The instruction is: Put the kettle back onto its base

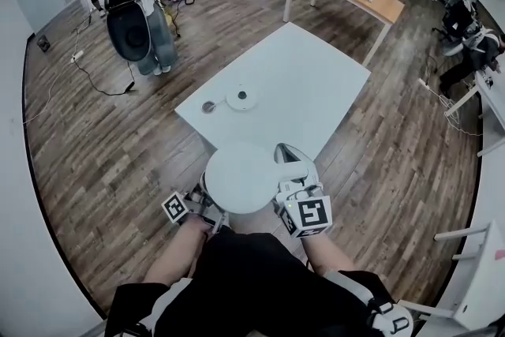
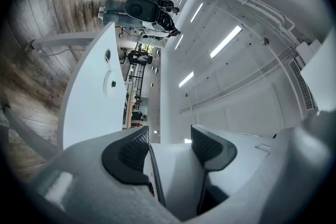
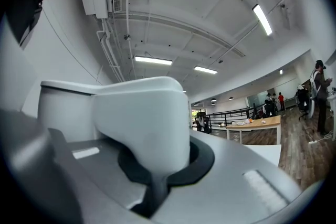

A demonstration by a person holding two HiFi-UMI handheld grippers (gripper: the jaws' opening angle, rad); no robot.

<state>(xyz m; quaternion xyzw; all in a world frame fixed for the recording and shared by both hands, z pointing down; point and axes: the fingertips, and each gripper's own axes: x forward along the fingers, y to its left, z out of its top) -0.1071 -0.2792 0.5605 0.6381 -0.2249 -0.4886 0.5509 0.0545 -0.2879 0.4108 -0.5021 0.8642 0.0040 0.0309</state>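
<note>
**kk_01:** Wood-floor office, white table out front. In the head view the kettle is up in the air close to the body, well short of the table. Its base sits bare near the table's near edge, with a small round disc just beside it. Left gripper is at the kettle's left side, right gripper on the handle.

**mopsy:** Are both actually gripping?

**kk_01:** Left gripper view: pads either side of a white bit of the kettle, closed onto it as far as I can tell. The base shows far off on the table. Right gripper view: jaws clamped nearly together on the handle, pinching it tight.

**mopsy:** How will it handle?

**kk_01:** My guess is rigid, smooth plastic, so it's slippery on the body — the handle is the real hold and the left just steadies. Can't see whether there's water inside; if so it'll be heavy and slosh. It wants to come down level and centred on the base — no tilting.
</note>
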